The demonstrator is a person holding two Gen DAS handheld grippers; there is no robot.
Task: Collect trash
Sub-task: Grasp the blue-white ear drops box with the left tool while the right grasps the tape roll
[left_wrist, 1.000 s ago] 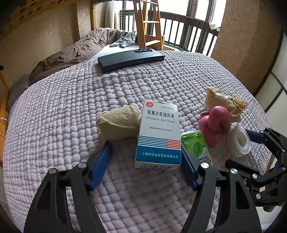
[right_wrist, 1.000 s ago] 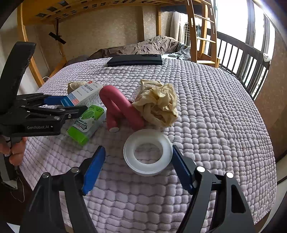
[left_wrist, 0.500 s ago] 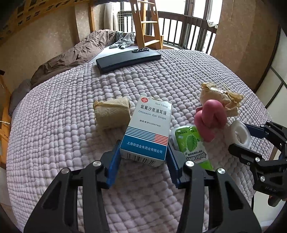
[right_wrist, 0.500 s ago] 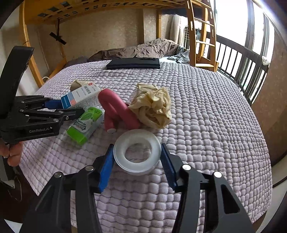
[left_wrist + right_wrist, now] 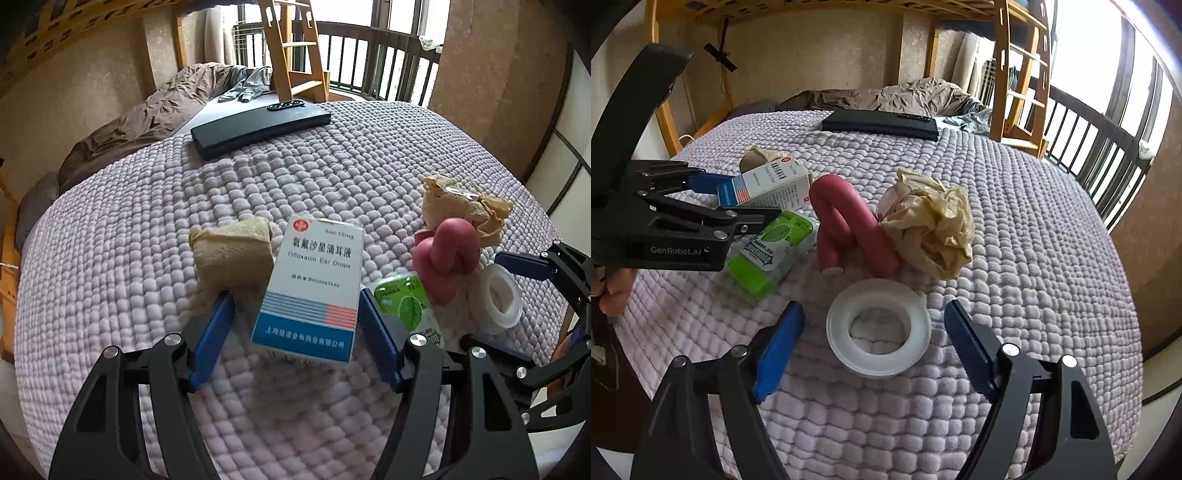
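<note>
A: Quickly, grips. Our left gripper (image 5: 295, 325) had its blue fingers spread on either side of the ear drops box (image 5: 314, 288), not pinching it; a gap showed on the left side, the right pad was just beside the box edge. Our right gripper (image 5: 871, 339) was spread too, straddling the white tape ring (image 5: 879, 326) with gaps on both sides.

A: Where was the trash?

B: All near the front edge of the lilac quilted bedspread (image 5: 1034, 221). Box in the middle, beige wad (image 5: 232, 254) to its left, green gum pack (image 5: 402, 306) to its right, pink foam roller (image 5: 849, 225) behind that, crumpled tan paper (image 5: 931, 225) touching the roller.

A: Handling?

B: We judged the box light thin cardboard, crushable, so we'd pinch it across the narrow sides, gently. Tape ring looked stiff and smooth, maybe slippery; we'd squeeze across the outer rim. Paper and wad looked soft and would squash anywhere. Roller looked springy.

A: Containers?

B: We saw no bin or bag in either view. Whether the box or gum pack held anything, we couldn't tell. A black flat case (image 5: 258, 125) lay well apart at the back, closed.
</note>
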